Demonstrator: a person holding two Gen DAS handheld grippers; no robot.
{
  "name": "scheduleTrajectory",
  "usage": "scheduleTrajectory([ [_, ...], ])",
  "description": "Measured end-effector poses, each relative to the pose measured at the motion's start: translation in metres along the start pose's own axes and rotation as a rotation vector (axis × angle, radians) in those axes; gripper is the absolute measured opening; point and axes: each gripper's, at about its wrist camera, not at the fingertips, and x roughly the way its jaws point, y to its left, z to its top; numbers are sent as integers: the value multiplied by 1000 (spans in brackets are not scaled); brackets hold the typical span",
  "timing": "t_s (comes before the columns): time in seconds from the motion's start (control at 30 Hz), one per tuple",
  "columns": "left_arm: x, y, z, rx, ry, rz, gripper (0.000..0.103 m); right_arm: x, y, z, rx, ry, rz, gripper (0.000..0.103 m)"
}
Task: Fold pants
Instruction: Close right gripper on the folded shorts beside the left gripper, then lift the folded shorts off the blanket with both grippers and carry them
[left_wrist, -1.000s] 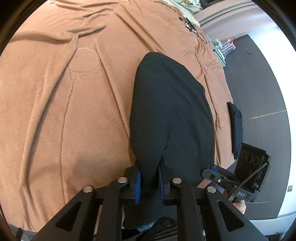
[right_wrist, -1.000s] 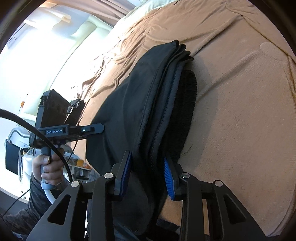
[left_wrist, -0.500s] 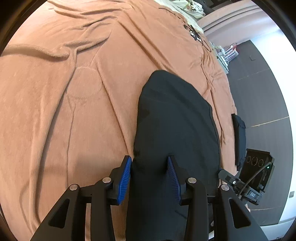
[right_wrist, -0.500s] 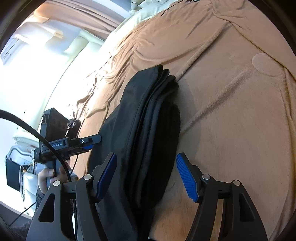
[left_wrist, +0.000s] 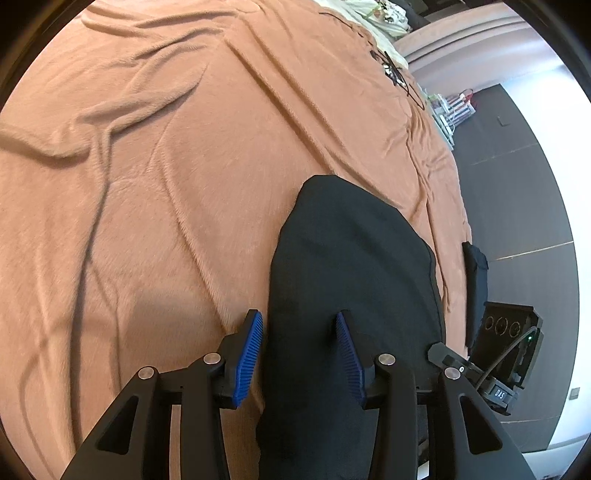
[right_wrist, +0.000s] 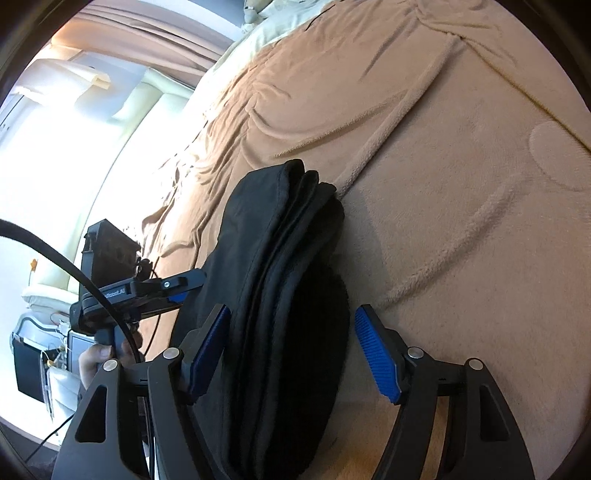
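The black pants (left_wrist: 354, 273) lie folded into a compact stack on the tan blanket (left_wrist: 166, 184). In the right wrist view the pants (right_wrist: 280, 280) show several stacked layers with a folded edge at the far end. My left gripper (left_wrist: 299, 332) is open, its blue pads straddling the near left edge of the pants without gripping. My right gripper (right_wrist: 291, 332) is open wide above the near end of the stack, holding nothing. The left gripper body (right_wrist: 140, 291) and the hand holding it show at the left of the right wrist view.
The blanket covers a bed and is wrinkled with long ridges (left_wrist: 122, 122). Another dark folded item (left_wrist: 476, 280) lies at the bed's right edge. Dark floor (left_wrist: 517, 206) is beyond it. A bright window and curtains (right_wrist: 92, 92) are at the left of the right wrist view.
Both grippers have let go of the pants and opened. They have pulled back and up, leaving the folded stack lying on the blanket.
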Motion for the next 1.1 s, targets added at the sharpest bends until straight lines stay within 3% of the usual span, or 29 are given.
scheduleTrajectory([
  [0.13, 5, 1, 7, 7, -6, -18, 44, -4, -4, 1, 25, 11, 63, 68],
  [0.33, 14, 4, 13, -5, 6, -48, 44, 1, -7, 3, 28, 29, 48, 68],
  [0.47, 14, 2, 11, 6, -12, -57, 43, -1, -9, 5, 40, 31, 40, 59],
  [0.5, 13, 1, 9, 15, -18, -53, 42, -2, -8, 5, 44, 30, 43, 55],
  [0.57, 10, -1, 7, 19, -22, -67, 28, -5, -7, 2, 38, 29, 59, 45],
  [0.7, 4, -5, 5, 31, -30, -82, 12, -8, 4, 2, 3, 13, 43, 31],
  [0.8, -8, -13, 3, 57, -58, -95, 8, -16, 15, 1, -38, -11, 35, 27],
  [1.1, -48, -40, -9, 125, -142, -122, 7, -31, 41, -7, -118, -74, 16, 26],
])
